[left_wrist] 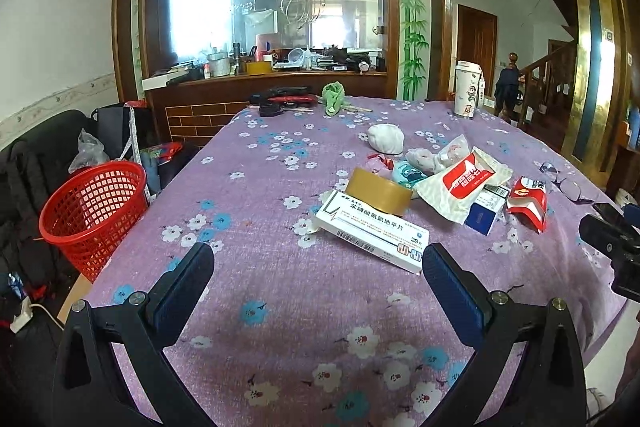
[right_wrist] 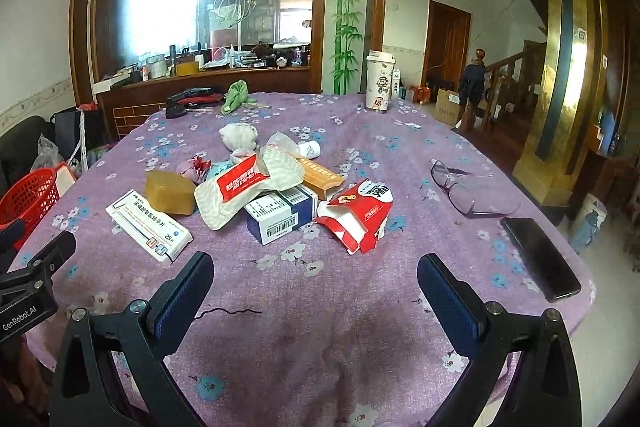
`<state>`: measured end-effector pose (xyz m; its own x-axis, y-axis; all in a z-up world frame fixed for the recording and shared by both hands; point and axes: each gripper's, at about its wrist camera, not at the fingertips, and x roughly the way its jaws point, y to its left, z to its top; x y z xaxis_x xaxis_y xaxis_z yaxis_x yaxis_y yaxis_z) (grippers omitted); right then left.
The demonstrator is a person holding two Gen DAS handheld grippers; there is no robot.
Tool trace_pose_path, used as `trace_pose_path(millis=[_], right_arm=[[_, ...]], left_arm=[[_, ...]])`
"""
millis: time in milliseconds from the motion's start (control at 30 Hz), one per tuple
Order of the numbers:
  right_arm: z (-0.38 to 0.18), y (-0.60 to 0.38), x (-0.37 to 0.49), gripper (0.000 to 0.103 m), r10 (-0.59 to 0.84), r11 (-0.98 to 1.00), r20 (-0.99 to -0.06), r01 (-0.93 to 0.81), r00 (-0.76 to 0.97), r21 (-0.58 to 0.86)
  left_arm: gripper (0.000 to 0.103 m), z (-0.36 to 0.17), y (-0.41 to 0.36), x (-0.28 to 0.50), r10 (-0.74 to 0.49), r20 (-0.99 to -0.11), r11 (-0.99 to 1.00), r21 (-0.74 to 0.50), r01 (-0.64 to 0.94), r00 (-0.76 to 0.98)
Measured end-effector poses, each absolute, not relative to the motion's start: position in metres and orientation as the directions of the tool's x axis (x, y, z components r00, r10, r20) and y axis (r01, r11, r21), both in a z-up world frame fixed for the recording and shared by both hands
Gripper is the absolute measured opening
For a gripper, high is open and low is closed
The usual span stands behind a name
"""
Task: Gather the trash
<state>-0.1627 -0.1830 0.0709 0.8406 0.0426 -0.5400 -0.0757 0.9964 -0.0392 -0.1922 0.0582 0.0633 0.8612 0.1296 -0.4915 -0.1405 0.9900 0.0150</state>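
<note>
While both tongs hang spread and empty, the white box point(left_wrist: 372, 237) lies just ahead of the left gripper point(left_wrist: 318, 269), long axis slanting rightward, farther left of the right gripper point(right_wrist: 316, 273).

The left tool point(left_wrist: 318, 269) and the right tool point(right_wrist: 316, 277) both hover low over the desk point(left_wrist: 280, 307) with jaws spread wide, blue-padded fingers point(left_wrist: 182, 291) apart and empty, the two tools side by side.

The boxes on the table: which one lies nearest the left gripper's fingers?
The long white medicine box, its corner beside the right finger; the blue-and-white box lies farther back.
</note>
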Motion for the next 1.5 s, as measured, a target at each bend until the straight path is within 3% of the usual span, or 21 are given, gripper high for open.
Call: trace_pose_path(millis=[1500], right_arm=[[0.0621,-0.1732,-0.1579,0.103,0.029,0.994,-0.578,-0.087,0.815,-0.072]], left_arm=[[0.103,0.0550,0.0570,-0.1851,0.114,-0.538,0.992,0.016,-0.125,0.835]])
